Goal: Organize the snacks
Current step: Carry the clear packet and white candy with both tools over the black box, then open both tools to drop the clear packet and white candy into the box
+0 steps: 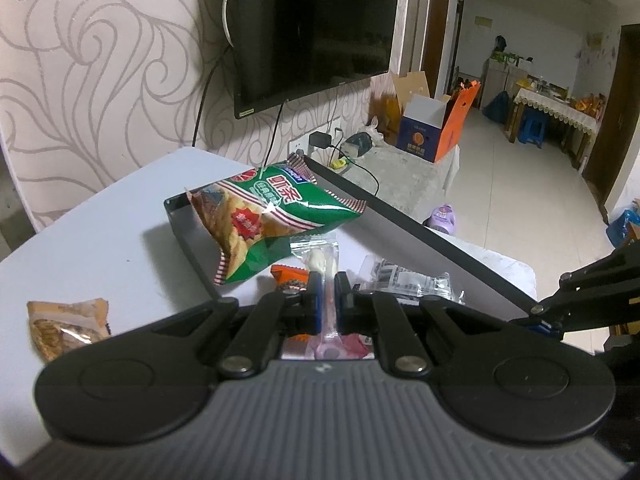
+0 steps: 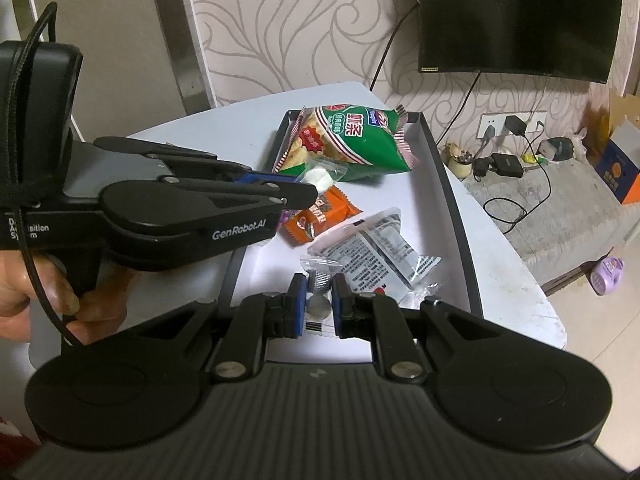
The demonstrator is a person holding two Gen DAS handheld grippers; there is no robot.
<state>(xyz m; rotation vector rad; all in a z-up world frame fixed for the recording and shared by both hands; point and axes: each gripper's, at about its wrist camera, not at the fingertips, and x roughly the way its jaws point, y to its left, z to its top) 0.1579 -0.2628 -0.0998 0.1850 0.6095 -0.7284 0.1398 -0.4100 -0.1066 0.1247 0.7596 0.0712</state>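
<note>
A black-rimmed white tray (image 2: 448, 184) on the table holds a green chip bag (image 2: 352, 140), an orange snack packet (image 2: 324, 216) and a grey-printed clear packet (image 2: 376, 252). My left gripper (image 1: 328, 280) is shut on a clear-wrapped white candy (image 1: 320, 260) and holds it over the tray; it shows from the side in the right wrist view (image 2: 308, 194). My right gripper (image 2: 319, 284) is shut on a small clear packet of round silver pieces (image 2: 319, 280) at the tray's near end.
An orange-brown snack bag (image 1: 64, 324) lies on the white table (image 1: 100, 240) left of the tray. A wall TV (image 1: 312, 28), a socket with chargers and cables (image 2: 508, 132) and a low bench with boxes (image 1: 424, 136) stand behind.
</note>
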